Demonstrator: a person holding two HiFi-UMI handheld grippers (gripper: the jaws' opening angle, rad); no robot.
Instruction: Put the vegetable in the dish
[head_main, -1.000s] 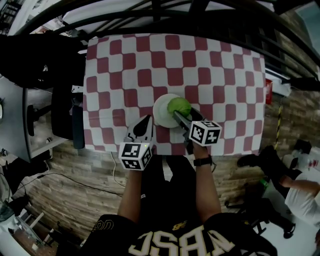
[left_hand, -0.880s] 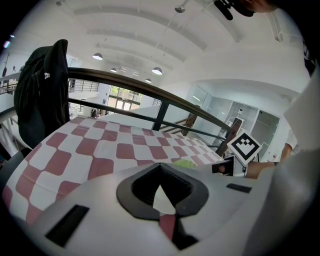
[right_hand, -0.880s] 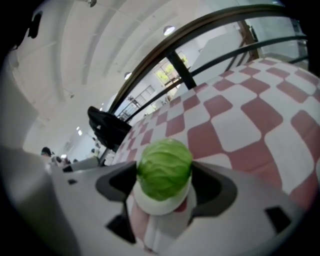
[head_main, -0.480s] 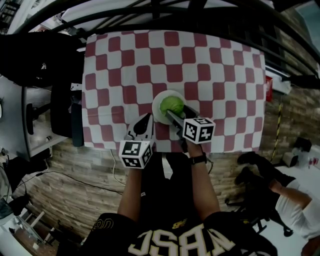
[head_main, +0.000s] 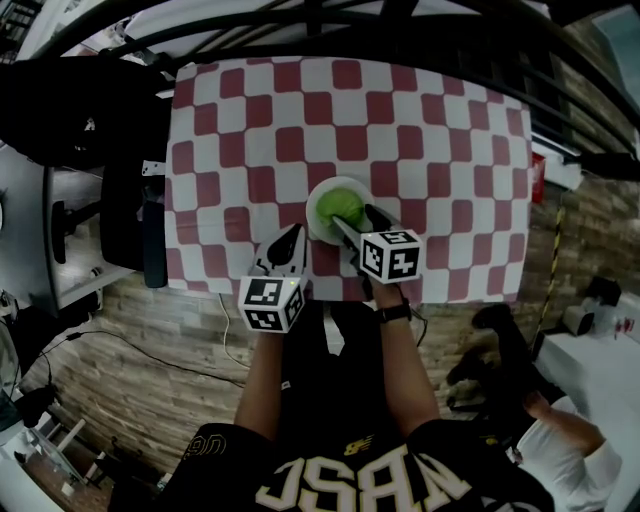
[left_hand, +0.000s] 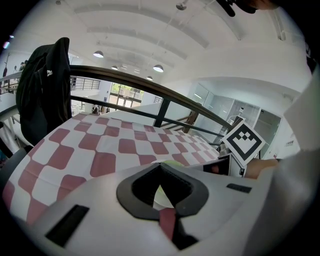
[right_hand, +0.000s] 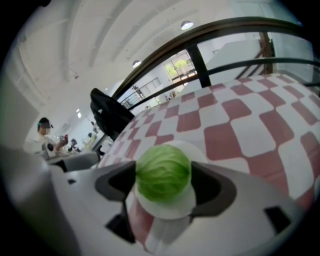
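A round green vegetable (head_main: 339, 206) rests in the white dish (head_main: 316, 190) near the front middle of the red-and-white checked table (head_main: 250, 120). My right gripper (head_main: 352, 214) reaches over the dish from the front right. Its jaws are opening, one on each side of the vegetable (right_hand: 163, 172), which sits on the dish (right_hand: 170, 209) between them. My left gripper (head_main: 290, 242) hovers by the table's front edge, left of the dish, with its tips together and nothing held. Through its jaws (left_hand: 165, 202) a sliver of the dish (left_hand: 159, 196) shows.
A black jacket on a chair (head_main: 70, 110) stands off the table's left side and also shows at the left of the left gripper view (left_hand: 45, 90). A dark railing (head_main: 330, 25) runs behind the table. Someone sits at the lower right (head_main: 560, 450).
My right gripper has carried the vegetable leftward and set it deeper over the dish. The left gripper has barely moved.
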